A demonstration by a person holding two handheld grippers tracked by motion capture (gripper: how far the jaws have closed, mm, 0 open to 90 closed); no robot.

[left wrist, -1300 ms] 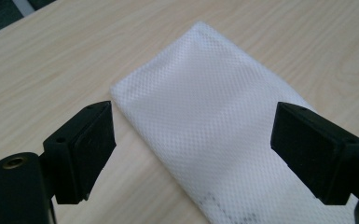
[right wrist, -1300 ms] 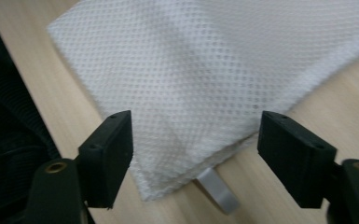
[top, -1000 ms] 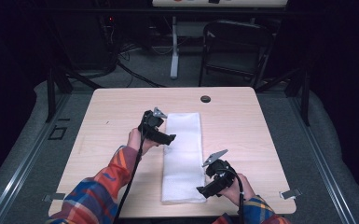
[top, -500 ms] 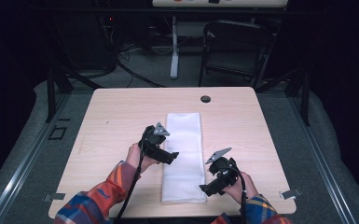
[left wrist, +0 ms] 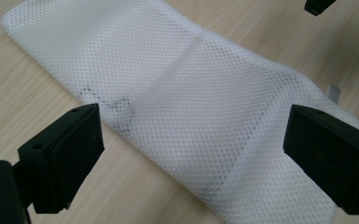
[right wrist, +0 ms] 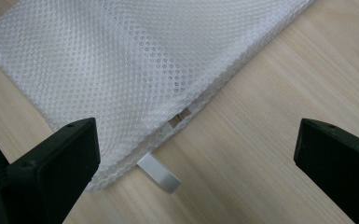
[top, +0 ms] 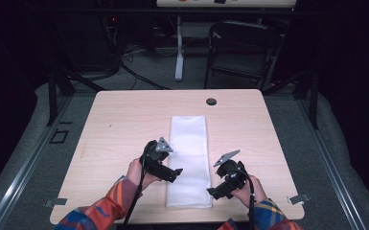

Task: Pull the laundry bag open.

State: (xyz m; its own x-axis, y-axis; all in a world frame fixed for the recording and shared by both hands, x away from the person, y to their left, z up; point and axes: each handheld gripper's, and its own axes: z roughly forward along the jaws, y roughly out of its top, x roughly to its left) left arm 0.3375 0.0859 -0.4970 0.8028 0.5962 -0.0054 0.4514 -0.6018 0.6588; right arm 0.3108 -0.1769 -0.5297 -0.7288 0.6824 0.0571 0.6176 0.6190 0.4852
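A white mesh laundry bag [top: 188, 160], folded flat into a long strip, lies down the middle of the table [top: 115, 124], running from 12 to 6 o'clock. At its near corner a small silver zipper pull [right wrist: 158, 173] sticks out from the seam onto the wood. The bag looks flat; a faint dark shadow shows through the netting in the left gripper view, but what it is cannot be told, and nothing bulky appears to be inside.

The left gripper [top: 171, 171] hangs at about 9 o'clock of the strip's near half, its tips over the left edge. Its fingers [left wrist: 70, 149] have just been opening and stand wide, with the netting below them and nothing pinched. The right gripper [top: 219, 191] sits at roughly 4 o'clock of the bag, just beside the near right corner. Its fingers [right wrist: 60, 163] have likewise just spread to their widest and hold nothing; the zipper pull lies between them on the table.

This looks like the pause between folds: the cloth is released and lying settled. A further fold would call for both grippers to pinch the near end and carry it toward 12 o'clock, keeping the edges aligned.
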